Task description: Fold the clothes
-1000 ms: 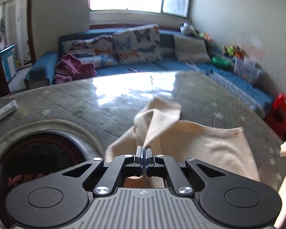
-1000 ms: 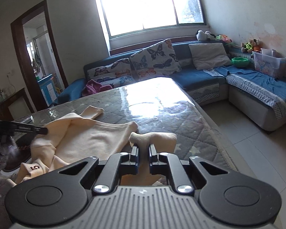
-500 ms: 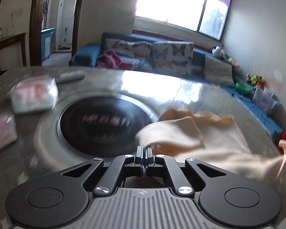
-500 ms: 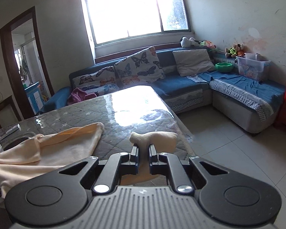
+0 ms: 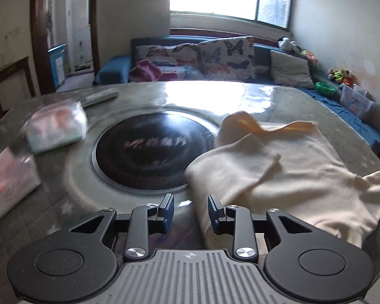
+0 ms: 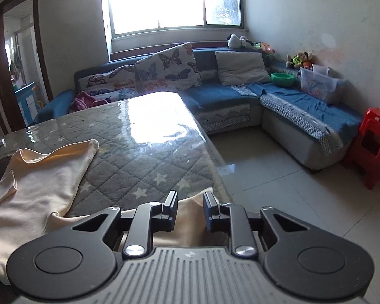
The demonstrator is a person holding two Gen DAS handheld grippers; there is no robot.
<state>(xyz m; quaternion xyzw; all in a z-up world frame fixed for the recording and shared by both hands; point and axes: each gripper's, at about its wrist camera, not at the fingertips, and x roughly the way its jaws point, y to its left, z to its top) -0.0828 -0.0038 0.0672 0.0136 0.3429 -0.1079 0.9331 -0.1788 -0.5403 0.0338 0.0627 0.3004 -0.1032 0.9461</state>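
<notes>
A cream garment (image 5: 286, 174) lies spread on the table, with a sleeve folded over its near left part. My left gripper (image 5: 191, 211) is open and empty, its jaws at the garment's near left edge. In the right wrist view the same garment (image 6: 35, 192) lies at the left, and a corner of it (image 6: 190, 217) sits under my right gripper (image 6: 190, 209), which is open, with cloth showing between the jaws but not pinched.
A round black cooktop (image 5: 152, 149) is set in the quilted table (image 6: 144, 152). Tissue packs (image 5: 55, 126) and a remote (image 5: 98, 96) lie at the left. The table's right edge drops to a tiled floor (image 6: 278, 177). A blue sofa (image 6: 240, 96) and a red stool (image 6: 372, 144) stand beyond.
Both grippers have opened and let go of the garment. The garment was pulled left and back and now lies flat on the table, its sleeve folded over.
</notes>
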